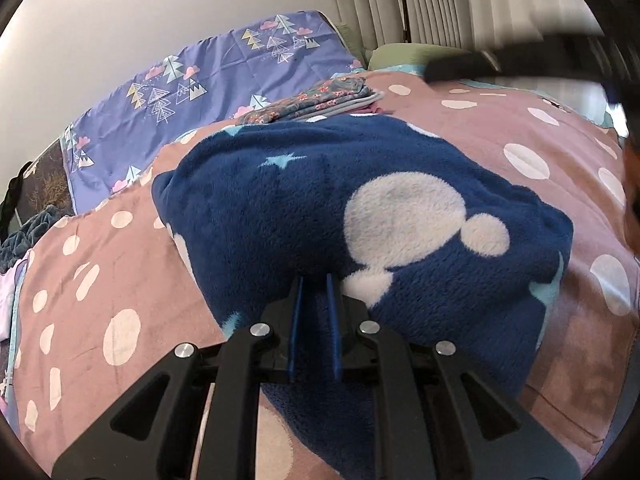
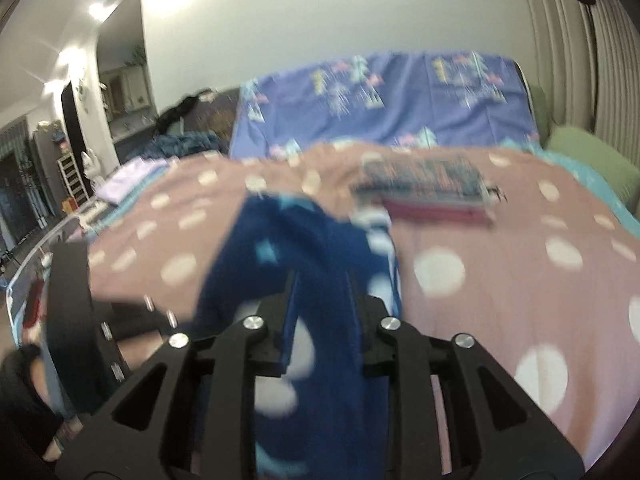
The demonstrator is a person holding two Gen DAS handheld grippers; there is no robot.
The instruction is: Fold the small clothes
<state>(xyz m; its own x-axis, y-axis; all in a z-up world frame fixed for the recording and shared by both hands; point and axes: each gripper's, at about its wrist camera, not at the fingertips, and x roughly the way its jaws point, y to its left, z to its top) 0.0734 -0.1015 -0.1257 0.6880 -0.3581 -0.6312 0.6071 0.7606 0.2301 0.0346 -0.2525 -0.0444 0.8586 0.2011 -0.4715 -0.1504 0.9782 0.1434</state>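
Note:
A dark blue fleece garment (image 1: 360, 216) with white circles and pale stars lies on the pink polka-dot blanket (image 1: 100, 280). My left gripper (image 1: 314, 280) is shut on its near edge, with fleece pinched between the narrow blue pads. In the blurred right wrist view the same blue garment (image 2: 296, 248) hangs lifted in my right gripper (image 2: 322, 276), whose blue pads are shut on a fold of it. The left gripper's body (image 2: 76, 300) shows at the left of that view.
A stack of folded floral clothes (image 1: 320, 98) lies farther back on the blanket, also in the right wrist view (image 2: 428, 184). A purple tree-print sheet (image 1: 192, 80) covers the headboard. A green pillow (image 2: 592, 160) sits at the right, by the curtains.

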